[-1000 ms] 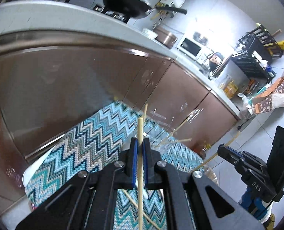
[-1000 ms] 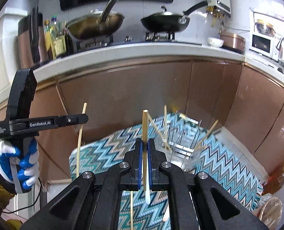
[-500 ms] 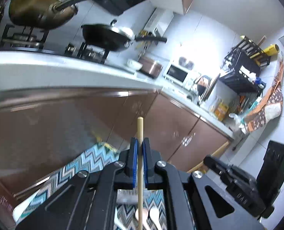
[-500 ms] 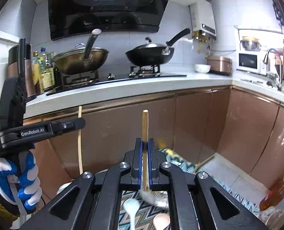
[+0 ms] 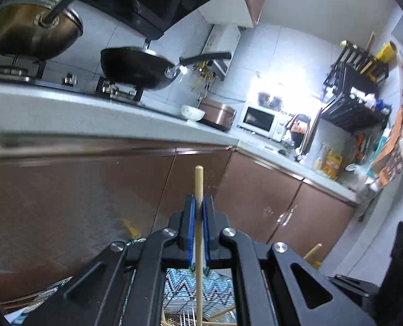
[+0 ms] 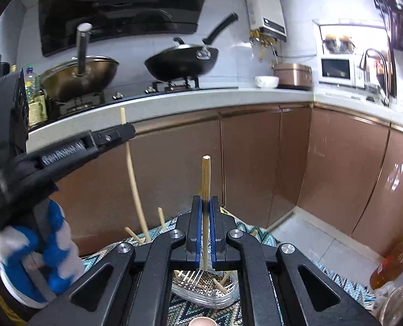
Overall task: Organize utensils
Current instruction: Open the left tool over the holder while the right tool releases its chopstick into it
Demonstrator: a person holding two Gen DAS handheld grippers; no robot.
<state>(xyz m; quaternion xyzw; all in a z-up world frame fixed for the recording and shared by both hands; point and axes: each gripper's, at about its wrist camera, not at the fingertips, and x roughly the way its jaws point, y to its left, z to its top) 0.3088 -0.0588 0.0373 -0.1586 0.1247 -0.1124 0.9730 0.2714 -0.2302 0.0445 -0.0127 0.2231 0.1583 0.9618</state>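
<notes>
My left gripper (image 5: 198, 200) is shut on a wooden chopstick (image 5: 198, 179) that stands upright between its blue pads. My right gripper (image 6: 206, 199) is shut on a second chopstick (image 6: 206, 174), also upright. In the right wrist view the left gripper (image 6: 126, 132) reaches in from the left, held by a blue-and-white gloved hand (image 6: 41, 255), and its chopstick (image 6: 132, 179) hangs down. Below both grippers a clear utensil holder (image 6: 215, 297) with a metal mesh insert stands on a zigzag cloth (image 6: 266, 240). Several chopsticks (image 6: 162, 218) lean in it.
Brown cabinet doors (image 6: 250, 163) run under a white countertop (image 6: 228, 96). On it stand a brass wok (image 6: 79, 77), a black wok (image 6: 182, 59), a bowl (image 6: 266, 81), a rice cooker (image 6: 292, 74) and a microwave (image 6: 337, 70). An oil bottle (image 6: 390, 265) stands on the floor at right.
Both views have swung upward: the cloth and holder dropped to the bottom edge, while the counter and stove filled the frame. Each gripper kept its chopstick. The left gripper rose in the right wrist view.
</notes>
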